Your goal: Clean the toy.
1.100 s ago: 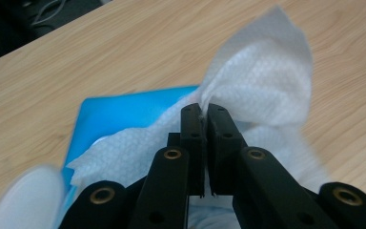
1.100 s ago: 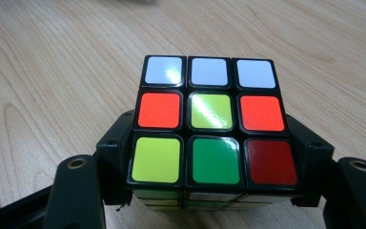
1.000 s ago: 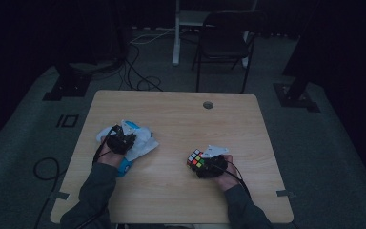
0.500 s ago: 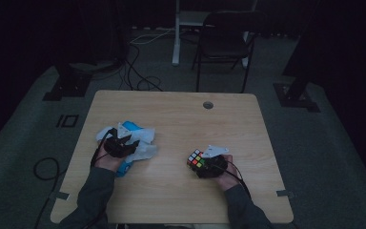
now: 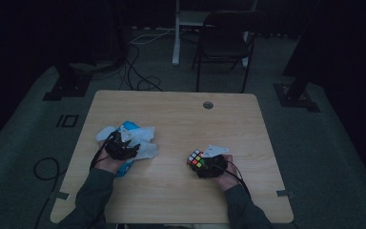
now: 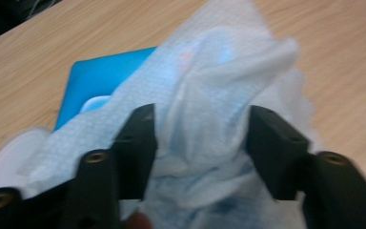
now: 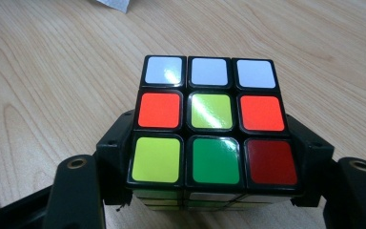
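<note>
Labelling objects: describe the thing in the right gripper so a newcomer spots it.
On the wooden table, look at the near right part, where the right gripper is. Its jaws clamp a puzzle cube, the sole many-coloured thing there: the white cloth lies to the left.

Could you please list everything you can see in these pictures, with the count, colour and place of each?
table: 1, light wood, centre of the high view
cube: 1, black with white, orange, yellow-green, green and red squares, between the right tongs' jaws
wipe: 1, white, crumpled, between the left tongs' jaws
pack: 1, blue, flat on the table under the wipe
chair: 1, dark, beyond the table
cables: several, dark, on the floor beyond the table
left tongs: 1, black, open around the wipe
right tongs: 1, black, shut on the cube
</note>
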The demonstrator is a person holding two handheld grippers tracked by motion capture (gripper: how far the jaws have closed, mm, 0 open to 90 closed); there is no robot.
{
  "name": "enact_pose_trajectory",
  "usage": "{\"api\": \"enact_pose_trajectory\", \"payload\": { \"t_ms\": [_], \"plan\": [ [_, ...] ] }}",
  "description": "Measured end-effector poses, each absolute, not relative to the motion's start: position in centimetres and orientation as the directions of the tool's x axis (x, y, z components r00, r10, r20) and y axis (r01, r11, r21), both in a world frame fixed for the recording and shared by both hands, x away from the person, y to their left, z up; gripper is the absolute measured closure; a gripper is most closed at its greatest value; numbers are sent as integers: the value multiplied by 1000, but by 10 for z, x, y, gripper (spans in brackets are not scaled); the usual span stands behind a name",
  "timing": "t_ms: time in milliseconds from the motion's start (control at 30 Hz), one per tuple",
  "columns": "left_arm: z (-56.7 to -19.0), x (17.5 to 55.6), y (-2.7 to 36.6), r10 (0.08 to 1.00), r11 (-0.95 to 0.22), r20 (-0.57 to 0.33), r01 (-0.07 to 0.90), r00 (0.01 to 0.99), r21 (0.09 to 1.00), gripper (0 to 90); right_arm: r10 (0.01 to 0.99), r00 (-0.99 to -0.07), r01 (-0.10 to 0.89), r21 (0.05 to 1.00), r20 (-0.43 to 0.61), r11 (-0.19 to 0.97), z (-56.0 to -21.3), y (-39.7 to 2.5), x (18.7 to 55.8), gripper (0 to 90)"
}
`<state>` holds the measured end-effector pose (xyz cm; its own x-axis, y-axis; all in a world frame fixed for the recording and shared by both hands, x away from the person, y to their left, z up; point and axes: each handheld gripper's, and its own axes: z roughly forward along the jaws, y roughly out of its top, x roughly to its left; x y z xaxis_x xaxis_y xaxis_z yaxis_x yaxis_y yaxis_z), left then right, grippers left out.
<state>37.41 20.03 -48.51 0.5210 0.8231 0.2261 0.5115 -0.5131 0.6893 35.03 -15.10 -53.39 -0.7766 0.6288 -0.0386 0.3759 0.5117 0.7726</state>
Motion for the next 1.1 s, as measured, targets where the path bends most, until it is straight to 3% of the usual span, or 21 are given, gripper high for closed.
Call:
{"api": "enact_pose_trajectory", "payload": {
  "t_ms": [33, 133, 267, 333, 800, 1100],
  "plan": [
    [-484, 377, 201, 833, -502, 218, 527, 509, 685, 527, 629, -777, 376, 773, -39, 512, -534, -151, 350, 336],
    [-483, 382, 201, 836, -496, 205, 542, 508, 679, 719, 629, -777, 378, 772, -36, 511, -534, -151, 350, 336],
    [-482, 385, 198, 828, -514, 218, 542, 517, 665, 756, 628, -778, 376, 771, -38, 513, -534, -151, 350, 336],
    [-478, 385, 199, 832, -498, 202, 535, 517, 683, 861, 626, -778, 374, 770, -43, 518, -533, -151, 349, 336],
    [-465, 380, 188, 811, -438, 100, 485, 577, 756, 884, 599, -788, 300, 760, -143, 577, -530, -143, 341, 337],
    [-459, 378, 171, 779, -440, 80, 451, 622, 777, 883, 566, -798, 240, 751, -208, 615, -528, -134, 333, 337]
  ]
}}
